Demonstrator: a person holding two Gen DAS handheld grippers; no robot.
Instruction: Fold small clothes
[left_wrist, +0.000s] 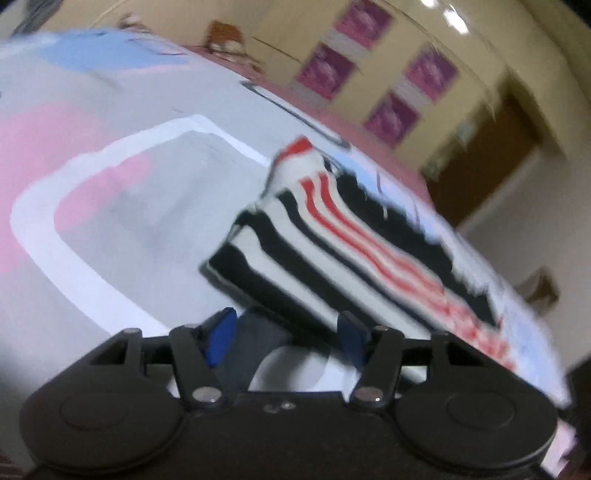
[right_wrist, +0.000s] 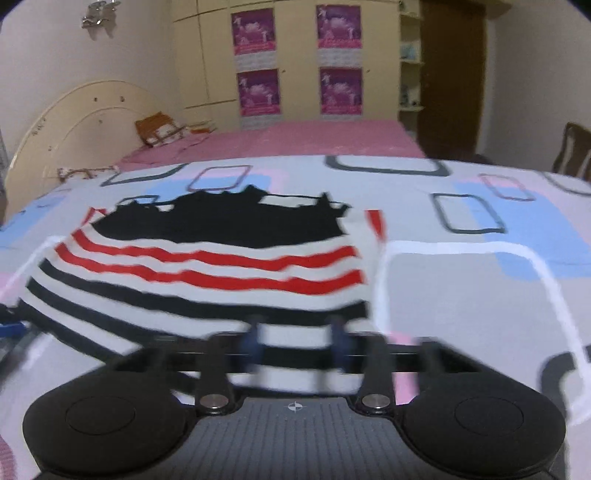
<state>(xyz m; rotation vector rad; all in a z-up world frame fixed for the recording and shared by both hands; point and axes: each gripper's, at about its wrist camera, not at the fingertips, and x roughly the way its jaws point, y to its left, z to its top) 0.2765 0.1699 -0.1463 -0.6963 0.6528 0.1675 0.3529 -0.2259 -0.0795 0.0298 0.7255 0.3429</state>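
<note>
the striped shirt (right_wrist: 207, 266), white with black and red bands and a black upper part, lies spread on the patterned bedsheet (right_wrist: 461, 295) of a bed, with a pink bedspread (right_wrist: 314, 142) and a wardrobe carrying purple posters (right_wrist: 258, 92) behind. the right gripper (right_wrist: 295, 341) has its jaws apart over the shirt's near hem, blurred, with cloth showing between the blue pads. the left gripper (left_wrist: 286, 334) sits at the shirt's side edge, jaws open, cloth just beside its right pad.

Home bedroom: bed (right_wrist: 332, 142) with pink sheet and arched headboard (right_wrist: 74, 122) beyond the fingers, cream wardrobe (right_wrist: 295, 59) carrying purple posters (right_wrist: 258, 92).
</note>
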